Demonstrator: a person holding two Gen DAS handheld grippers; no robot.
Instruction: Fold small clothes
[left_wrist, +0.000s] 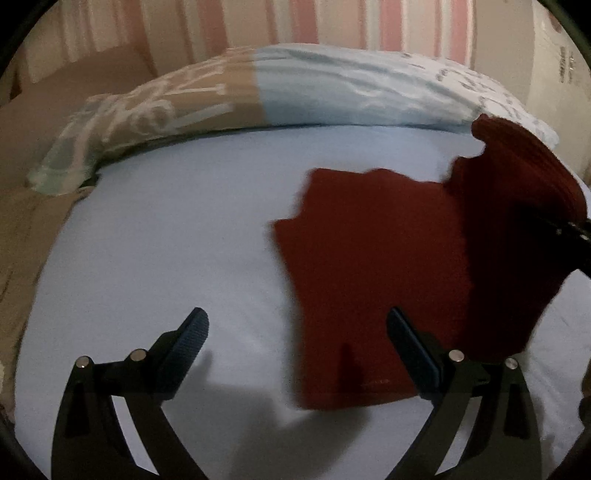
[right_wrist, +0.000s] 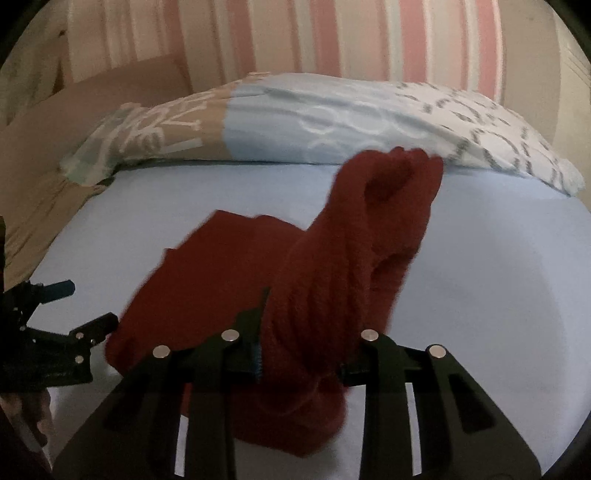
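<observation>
While the right gripper (right_wrist: 299, 354) clamps a lifted bunch of the red knit garment (left_wrist: 369, 266), which lies on the bed sheet (left_wrist: 166, 229) below the pillow (left_wrist: 258, 92), carry that flap squarely across; the left gripper (left_wrist: 295, 332) hangs open, empty.

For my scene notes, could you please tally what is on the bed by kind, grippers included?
Dark red knitted garment: 1
Patterned pillow: 1
Light blue bed sheet: 1
Grippers: 2, left gripper open and empty, right gripper shut on the garment
Total: 5
</observation>
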